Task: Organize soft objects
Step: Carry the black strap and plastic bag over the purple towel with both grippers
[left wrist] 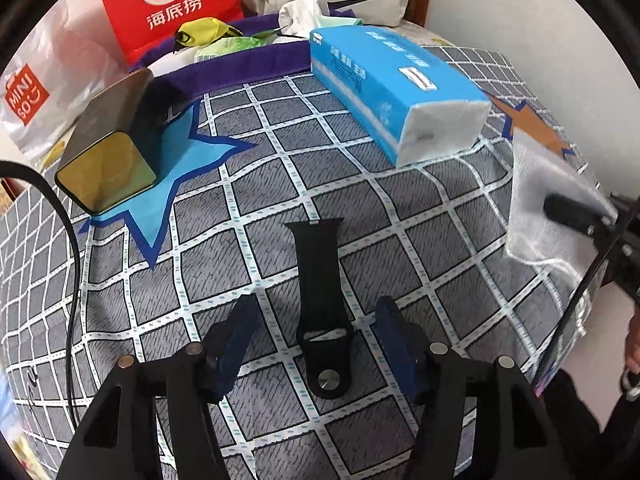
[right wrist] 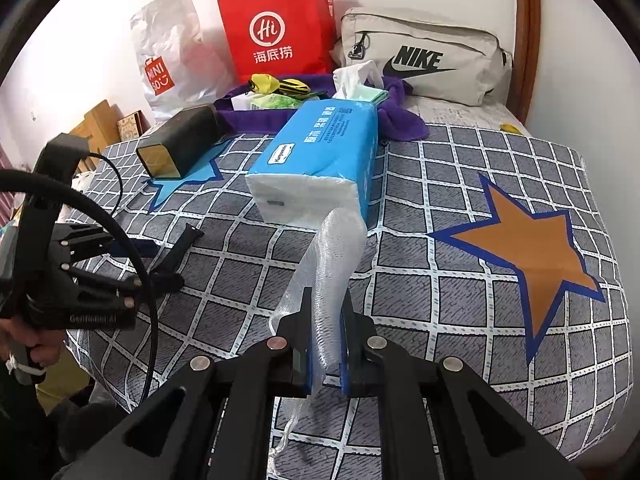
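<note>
A black watch strap point(left wrist: 322, 304) lies on the checked bedspread point(left wrist: 420, 248), its near end between the fingers of my open left gripper point(left wrist: 316, 320). The strap also shows in the right wrist view point(right wrist: 178, 254), beside the left gripper point(right wrist: 120, 264). My right gripper point(right wrist: 326, 320) is shut on a sheet of clear bubble wrap point(right wrist: 330, 256) and holds it above the bed. In the left wrist view the bubble wrap point(left wrist: 544, 208) hangs at the right edge. A blue tissue pack point(left wrist: 394, 80) point(right wrist: 320, 156) lies further back.
A dark box with a gold end point(left wrist: 106, 140) point(right wrist: 178, 148) lies on a blue star. Behind are a purple cloth point(right wrist: 400, 116) with small items, a red paper bag point(right wrist: 276, 28), a Miniso plastic bag point(right wrist: 168, 56) and a grey Nike bag point(right wrist: 420, 56). A black cable point(left wrist: 74, 264) runs at left.
</note>
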`<state>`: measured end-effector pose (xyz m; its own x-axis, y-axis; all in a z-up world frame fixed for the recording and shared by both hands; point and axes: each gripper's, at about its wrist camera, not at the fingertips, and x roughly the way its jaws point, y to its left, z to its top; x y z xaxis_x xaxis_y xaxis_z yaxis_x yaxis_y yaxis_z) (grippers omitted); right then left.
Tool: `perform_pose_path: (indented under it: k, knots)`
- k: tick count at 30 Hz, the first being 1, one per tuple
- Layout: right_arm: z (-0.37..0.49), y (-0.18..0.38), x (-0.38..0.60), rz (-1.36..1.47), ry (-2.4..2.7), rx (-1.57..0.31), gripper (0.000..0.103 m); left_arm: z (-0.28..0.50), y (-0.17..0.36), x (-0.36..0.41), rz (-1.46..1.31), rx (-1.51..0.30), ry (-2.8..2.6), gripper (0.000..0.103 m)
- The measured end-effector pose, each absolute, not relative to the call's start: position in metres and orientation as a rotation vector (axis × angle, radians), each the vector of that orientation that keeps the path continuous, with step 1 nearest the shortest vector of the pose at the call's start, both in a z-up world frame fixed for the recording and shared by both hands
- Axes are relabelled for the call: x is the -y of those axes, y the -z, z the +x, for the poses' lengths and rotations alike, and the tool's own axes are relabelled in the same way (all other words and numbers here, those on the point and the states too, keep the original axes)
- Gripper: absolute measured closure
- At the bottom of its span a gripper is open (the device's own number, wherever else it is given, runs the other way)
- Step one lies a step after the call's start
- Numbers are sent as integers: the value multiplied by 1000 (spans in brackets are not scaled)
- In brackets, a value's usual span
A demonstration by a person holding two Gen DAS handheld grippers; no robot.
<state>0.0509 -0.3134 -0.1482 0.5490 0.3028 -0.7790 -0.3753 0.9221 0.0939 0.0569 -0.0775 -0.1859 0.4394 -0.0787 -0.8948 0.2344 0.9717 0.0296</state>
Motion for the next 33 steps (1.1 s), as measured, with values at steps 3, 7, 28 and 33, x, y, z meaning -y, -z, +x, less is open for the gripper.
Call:
perform_pose_path:
  k: [3, 7, 28, 33]
  knots:
    - [51, 148, 312, -92, -404, -905, 93, 59, 186, 77, 147, -1085, 195, 50]
    - [50, 148, 309, -95, -414, -905, 93, 64, 183, 73, 125, -1050, 207, 83]
    - [64, 94, 290, -45, -517, -816, 95, 90, 117, 30, 8, -956, 254, 83]
    - [75, 85, 288, -30, -519, -808, 96, 103, 104, 17, -19, -937, 249, 83]
